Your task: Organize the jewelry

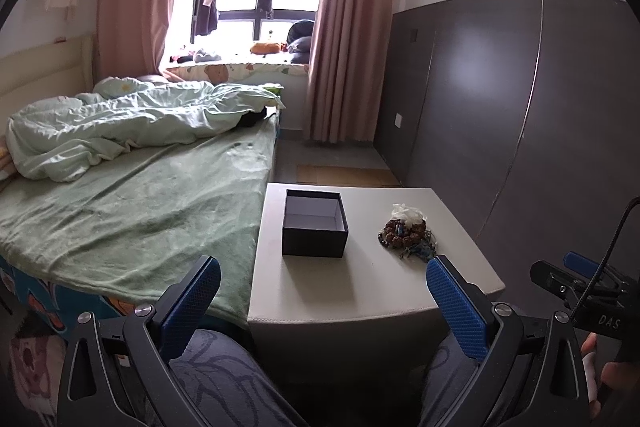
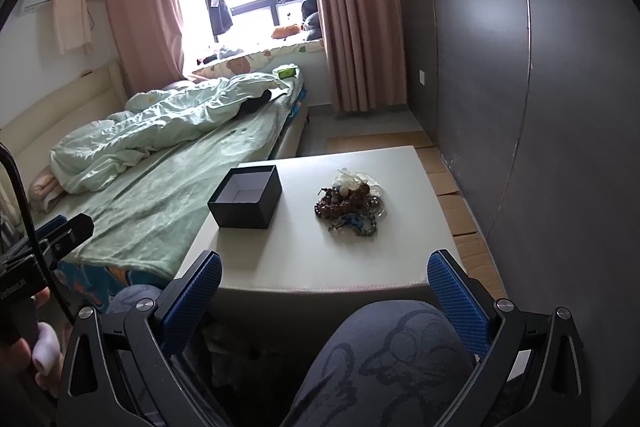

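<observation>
A pile of beaded bracelets and necklaces (image 1: 408,233) lies on the right part of a small white table (image 1: 360,287); it also shows in the right wrist view (image 2: 350,205). An open, empty black box (image 1: 314,223) stands on the table's left part, also in the right wrist view (image 2: 246,197). My left gripper (image 1: 324,267) is open and empty, held before the table's near edge. My right gripper (image 2: 324,263) is open and empty, also short of the near edge, and shows at the right edge of the left wrist view (image 1: 576,279).
A bed with a green sheet (image 1: 132,211) and rumpled duvet (image 1: 132,123) adjoins the table's left side. A dark grey wardrobe (image 1: 500,99) runs along the right. Pink curtains (image 1: 348,39) frame a window with hanging clothes. The person's knees (image 2: 384,359) are below the table edge.
</observation>
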Motion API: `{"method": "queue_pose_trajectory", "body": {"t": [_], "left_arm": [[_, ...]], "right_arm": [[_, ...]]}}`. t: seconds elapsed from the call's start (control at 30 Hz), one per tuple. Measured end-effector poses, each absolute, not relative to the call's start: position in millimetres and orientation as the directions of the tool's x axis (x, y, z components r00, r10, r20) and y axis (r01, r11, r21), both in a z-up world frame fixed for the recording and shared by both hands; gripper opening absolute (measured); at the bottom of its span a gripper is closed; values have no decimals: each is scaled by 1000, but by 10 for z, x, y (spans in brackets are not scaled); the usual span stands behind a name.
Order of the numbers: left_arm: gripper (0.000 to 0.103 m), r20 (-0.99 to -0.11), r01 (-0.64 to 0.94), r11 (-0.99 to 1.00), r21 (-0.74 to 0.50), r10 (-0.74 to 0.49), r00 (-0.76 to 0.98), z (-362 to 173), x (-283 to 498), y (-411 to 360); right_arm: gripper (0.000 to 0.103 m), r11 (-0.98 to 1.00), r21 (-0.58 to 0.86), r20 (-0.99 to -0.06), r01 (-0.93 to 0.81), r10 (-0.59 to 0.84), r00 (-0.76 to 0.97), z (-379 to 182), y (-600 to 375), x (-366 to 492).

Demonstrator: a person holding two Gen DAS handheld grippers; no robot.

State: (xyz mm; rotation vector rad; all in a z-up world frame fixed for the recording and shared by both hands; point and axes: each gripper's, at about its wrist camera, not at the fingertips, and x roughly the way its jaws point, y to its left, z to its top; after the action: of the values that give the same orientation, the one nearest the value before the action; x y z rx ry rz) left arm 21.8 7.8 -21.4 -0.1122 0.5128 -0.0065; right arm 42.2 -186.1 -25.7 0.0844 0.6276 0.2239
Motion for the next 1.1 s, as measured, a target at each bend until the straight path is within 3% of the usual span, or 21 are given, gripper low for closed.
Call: {"method": "queue_pose_trajectory", "body": {"t": [1.1], "left_arm": [[103, -453, -16, 996, -82, -23, 891, -112, -87, 24]], "right_arm": [[103, 970, 164, -543, -180, 241, 804, -99, -2070, 222]]}}
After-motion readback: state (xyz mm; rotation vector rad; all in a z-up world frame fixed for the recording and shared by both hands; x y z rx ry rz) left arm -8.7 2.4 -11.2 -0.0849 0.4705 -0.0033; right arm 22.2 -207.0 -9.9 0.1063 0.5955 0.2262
